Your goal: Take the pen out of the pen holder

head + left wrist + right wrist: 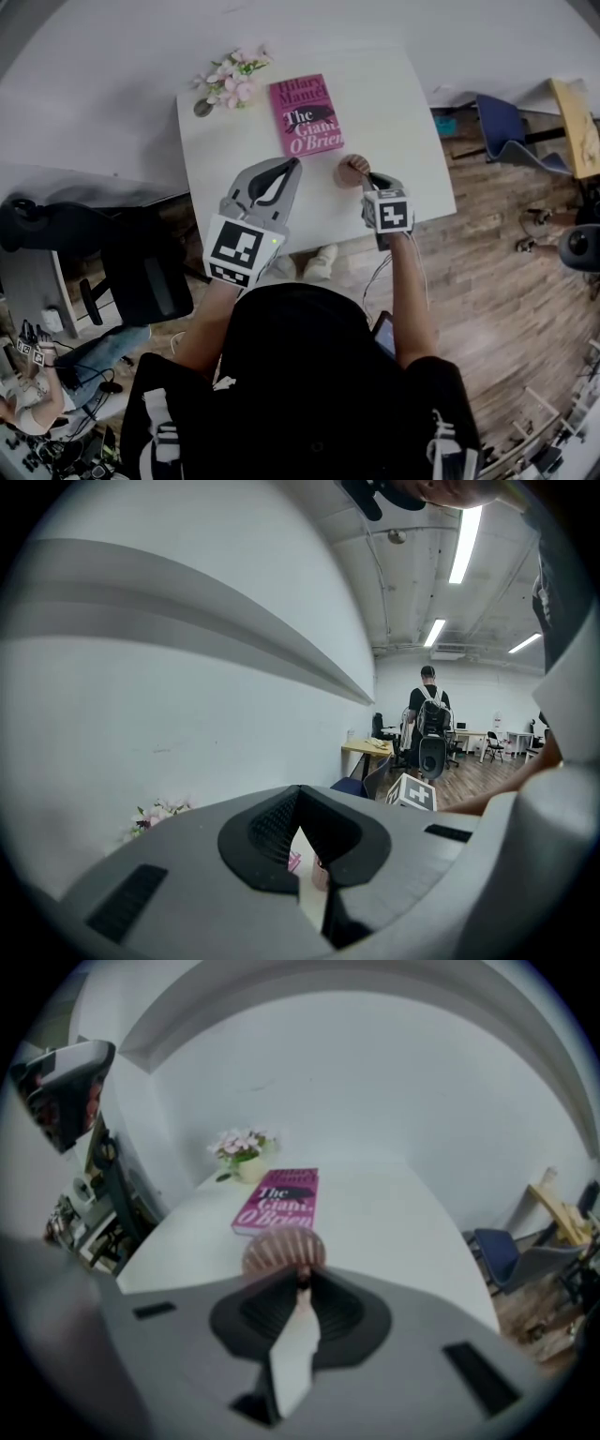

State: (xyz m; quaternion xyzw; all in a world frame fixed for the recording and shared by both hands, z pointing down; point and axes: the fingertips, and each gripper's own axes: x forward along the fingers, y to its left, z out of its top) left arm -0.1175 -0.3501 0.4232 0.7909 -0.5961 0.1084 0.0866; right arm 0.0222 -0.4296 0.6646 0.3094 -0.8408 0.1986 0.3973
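Note:
A ribbed pinkish pen holder [351,171] stands on the white table [398,112], near its front edge. My right gripper [367,175] points steeply down at the holder's top. In the right gripper view the holder [281,1252] sits just beyond the jaw tips. A small dark pen end [303,1281] is pinched between them, so my right gripper [303,1277] is shut on the pen. The rest of the pen is hidden. My left gripper [292,166] hovers to the holder's left, about level. Its tips [302,799] meet with nothing between them.
A pink book [304,114] lies behind the holder, with a small pot of pink flowers [230,82] at the table's far left corner. A black office chair [141,272] stands to the left of the table. A person with a backpack [428,714] stands far off.

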